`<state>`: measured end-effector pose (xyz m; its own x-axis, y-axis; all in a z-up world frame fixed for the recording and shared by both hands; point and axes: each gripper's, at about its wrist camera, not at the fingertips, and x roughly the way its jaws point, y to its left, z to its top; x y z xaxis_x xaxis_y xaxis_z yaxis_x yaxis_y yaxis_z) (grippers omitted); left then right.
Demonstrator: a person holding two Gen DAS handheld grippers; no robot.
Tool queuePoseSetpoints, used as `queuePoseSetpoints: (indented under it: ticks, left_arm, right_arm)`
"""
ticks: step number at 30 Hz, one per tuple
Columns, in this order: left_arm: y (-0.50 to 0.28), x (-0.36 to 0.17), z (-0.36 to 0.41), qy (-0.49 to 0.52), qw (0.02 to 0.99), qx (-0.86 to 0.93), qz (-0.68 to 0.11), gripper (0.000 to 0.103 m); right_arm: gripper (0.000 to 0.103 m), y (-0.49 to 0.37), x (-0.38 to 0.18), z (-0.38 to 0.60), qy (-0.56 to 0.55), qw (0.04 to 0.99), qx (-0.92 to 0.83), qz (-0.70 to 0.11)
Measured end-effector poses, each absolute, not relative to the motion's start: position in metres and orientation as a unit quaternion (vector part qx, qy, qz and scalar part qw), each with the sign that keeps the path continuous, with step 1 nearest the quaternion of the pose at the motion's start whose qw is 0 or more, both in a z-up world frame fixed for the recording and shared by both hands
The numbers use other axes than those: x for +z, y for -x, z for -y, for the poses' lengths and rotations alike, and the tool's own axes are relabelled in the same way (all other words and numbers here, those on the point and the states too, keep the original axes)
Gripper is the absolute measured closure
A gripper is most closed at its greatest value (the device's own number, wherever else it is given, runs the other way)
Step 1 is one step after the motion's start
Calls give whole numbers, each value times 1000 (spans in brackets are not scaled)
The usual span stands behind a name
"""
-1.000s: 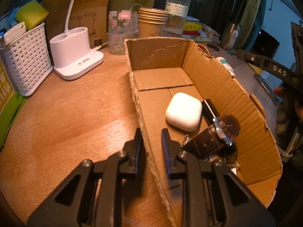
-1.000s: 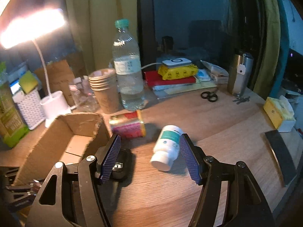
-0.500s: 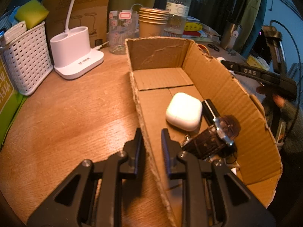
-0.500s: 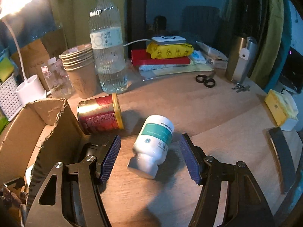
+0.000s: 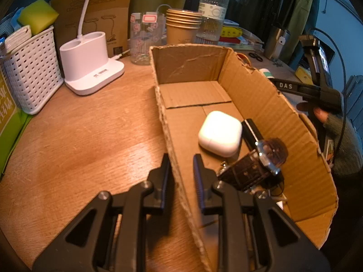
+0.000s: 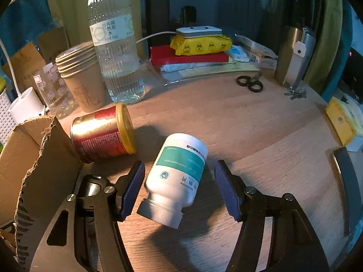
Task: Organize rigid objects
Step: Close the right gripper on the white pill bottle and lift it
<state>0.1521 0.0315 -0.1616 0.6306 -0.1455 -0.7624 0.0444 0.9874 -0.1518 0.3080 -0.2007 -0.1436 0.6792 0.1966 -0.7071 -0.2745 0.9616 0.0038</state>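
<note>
A cardboard box lies open on the wooden table; it also shows in the right wrist view. Inside are a white earbud case, a black stick-shaped item and a brown-strapped wristwatch. My left gripper is shut on the box's left wall. A white pill bottle with a teal label lies on its side on the table, cap toward me. My right gripper is open, its blue pads on either side of the bottle, not touching. A red and gold can lies beside the box.
A water bottle, stacked paper cups, a patterned glass, a white lamp base and a white basket stand behind. Scissors, keys, a steel flask, a stack of books and a yellow tissue pack lie further right.
My right gripper has moved forward and down so the pill bottle now lies between its open fingers. The left gripper has stayed put on the box wall.
</note>
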Motion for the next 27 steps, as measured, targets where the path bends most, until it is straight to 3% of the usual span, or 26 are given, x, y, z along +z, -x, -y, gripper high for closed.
queuePoseSetpoints:
  ticks: [2,27]
  left_arm:
    - [-152,-162,-32,59,901,-53,-427,82]
    - [-152,-162,-32,60,901,-53,-427,82]
  right_arm:
    - [48,-309,-144,201,49,914,129,-381]
    - [53,-258,-103,203,34,940,154,-303]
